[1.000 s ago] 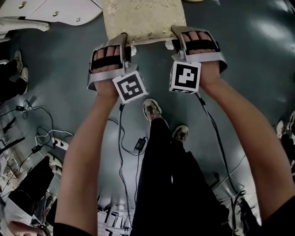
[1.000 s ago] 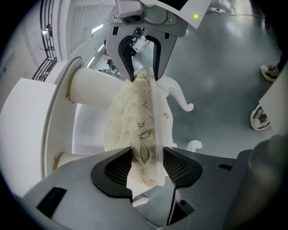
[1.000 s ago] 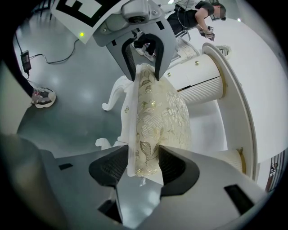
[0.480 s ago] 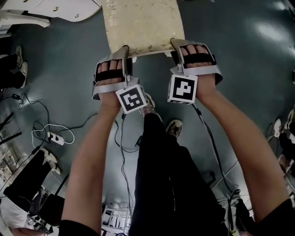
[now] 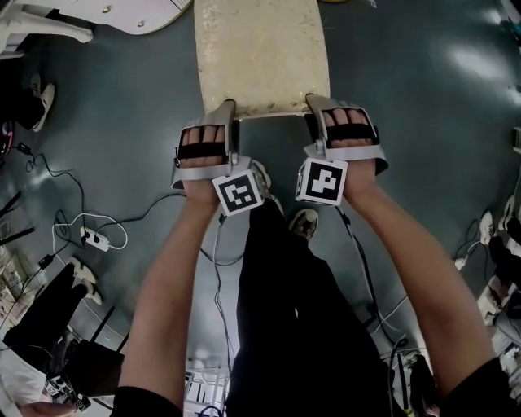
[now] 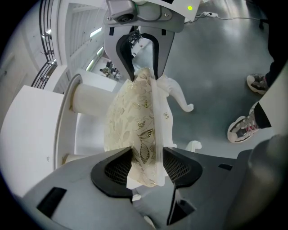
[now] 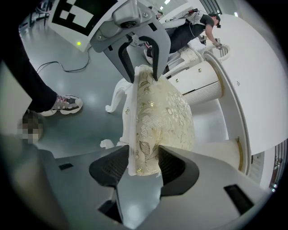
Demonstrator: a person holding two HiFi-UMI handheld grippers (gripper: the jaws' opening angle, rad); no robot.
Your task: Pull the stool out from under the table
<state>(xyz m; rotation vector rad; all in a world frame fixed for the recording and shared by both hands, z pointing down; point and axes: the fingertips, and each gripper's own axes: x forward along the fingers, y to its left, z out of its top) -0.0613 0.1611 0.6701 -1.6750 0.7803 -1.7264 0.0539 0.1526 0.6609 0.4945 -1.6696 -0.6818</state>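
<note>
Grey-green glossy floor (image 5: 423, 122), cables (image 5: 155, 213) and a power strip (image 5: 96, 239) strewn on its left side. Nearest: the person's black trousers (image 5: 293, 309), one shoe (image 5: 305, 221) showing just below the marker cubes. Bare forearms reach forward on either side of the legs.

Left gripper (image 5: 229, 107): clamped on the near edge of the stool (image 5: 260, 53), by the left corner. The ribbed pads (image 6: 114, 168) press the cream-gold brocade cushion and the white frame between them. Right gripper (image 5: 313, 99): same hold by the near right corner, pads (image 7: 173, 166) tight on the cushion edge.

Stool stands on the floor, directly ahead of the feet, its curled white legs (image 6: 180, 96) visible beneath. Table (image 5: 122, 12): white, only its rim shows, at the top left corner of the head view.

Change over the last second: more of the seat shows in the head view, the table rim sits further into the corner, and both grippers with the stool edge have come closer to the shoes. Grip unchanged.
</note>
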